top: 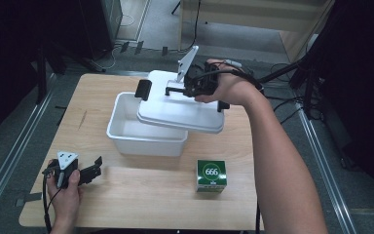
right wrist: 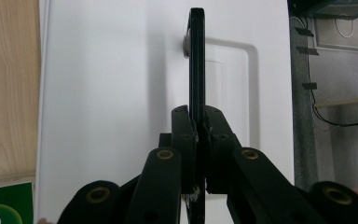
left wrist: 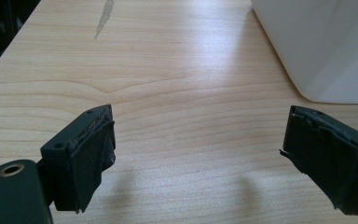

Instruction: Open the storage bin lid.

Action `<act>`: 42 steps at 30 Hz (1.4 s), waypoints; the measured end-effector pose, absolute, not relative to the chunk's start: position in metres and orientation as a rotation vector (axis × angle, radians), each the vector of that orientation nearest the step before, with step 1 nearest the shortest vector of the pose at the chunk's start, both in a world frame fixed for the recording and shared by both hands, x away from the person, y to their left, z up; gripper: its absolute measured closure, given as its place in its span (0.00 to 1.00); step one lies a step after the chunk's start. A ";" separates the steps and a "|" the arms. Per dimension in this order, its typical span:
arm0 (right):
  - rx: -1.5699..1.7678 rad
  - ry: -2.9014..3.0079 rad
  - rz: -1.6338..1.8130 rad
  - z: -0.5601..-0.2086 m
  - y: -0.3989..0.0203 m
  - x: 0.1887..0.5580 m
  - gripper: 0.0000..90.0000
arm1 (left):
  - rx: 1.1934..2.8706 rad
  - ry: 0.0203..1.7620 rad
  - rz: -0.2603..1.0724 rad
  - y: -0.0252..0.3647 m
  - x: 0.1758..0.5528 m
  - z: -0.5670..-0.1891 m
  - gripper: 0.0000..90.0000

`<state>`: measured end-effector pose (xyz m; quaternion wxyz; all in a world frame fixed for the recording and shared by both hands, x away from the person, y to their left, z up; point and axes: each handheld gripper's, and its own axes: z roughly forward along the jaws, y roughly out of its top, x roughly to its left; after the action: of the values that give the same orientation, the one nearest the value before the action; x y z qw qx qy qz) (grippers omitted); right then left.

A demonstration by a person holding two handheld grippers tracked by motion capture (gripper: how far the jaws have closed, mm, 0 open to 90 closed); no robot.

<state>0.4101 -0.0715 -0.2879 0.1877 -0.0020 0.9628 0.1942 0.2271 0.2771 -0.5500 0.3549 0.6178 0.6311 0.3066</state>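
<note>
Wooden tabletop [top: 141, 195], pale and grained, carrying everything. White bin [top: 143, 129] sitting near its middle, open-topped; taken here as the landmark. White lid [top: 185, 109] held tilted above the bin's right half, its far edge past the bin's back rim, its near edge hanging over the bin's front right corner, black latch [top: 143, 89] showing at the lid's left end. Green box [top: 211, 176] marked 666 standing on the tabletop in front of the bin, to its right and apart from it. Right tool [top: 177, 90] above the bin's back right, clamped on the lid's thin black handle [right wrist: 196, 60], pads pressed to either side of it. Left tool [top: 95, 168] low in front of the bin's left corner, jaws spread wide apart with bare wood between them.
</note>
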 end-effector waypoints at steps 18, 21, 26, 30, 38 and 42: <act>0.070 2.698 0.529 -0.292 -0.108 0.414 0.95 | 1.588 1.628 0.801 0.277 0.227 -0.550 0.11; 0.085 2.693 0.535 -0.292 -0.114 0.414 0.95 | 1.584 1.628 0.804 0.277 0.227 -0.550 0.11; 0.107 2.691 0.529 -0.294 -0.127 0.414 0.95 | 1.573 1.625 0.806 0.277 0.226 -0.551 0.11; 0.124 2.692 0.514 -0.297 -0.137 0.414 0.95 | 1.573 1.627 0.804 0.277 0.226 -0.551 0.11; 0.173 2.683 0.516 -0.299 -0.158 0.413 0.95 | 1.578 1.625 0.807 0.277 0.226 -0.551 0.11; 0.194 2.676 0.513 -0.300 -0.168 0.412 0.95 | 1.582 1.625 0.808 0.276 0.226 -0.551 0.11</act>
<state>0.4120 -0.1679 -0.2997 0.2036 0.0694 0.9591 0.1840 0.2262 0.2763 -0.5506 0.3589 0.6134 0.6299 0.3133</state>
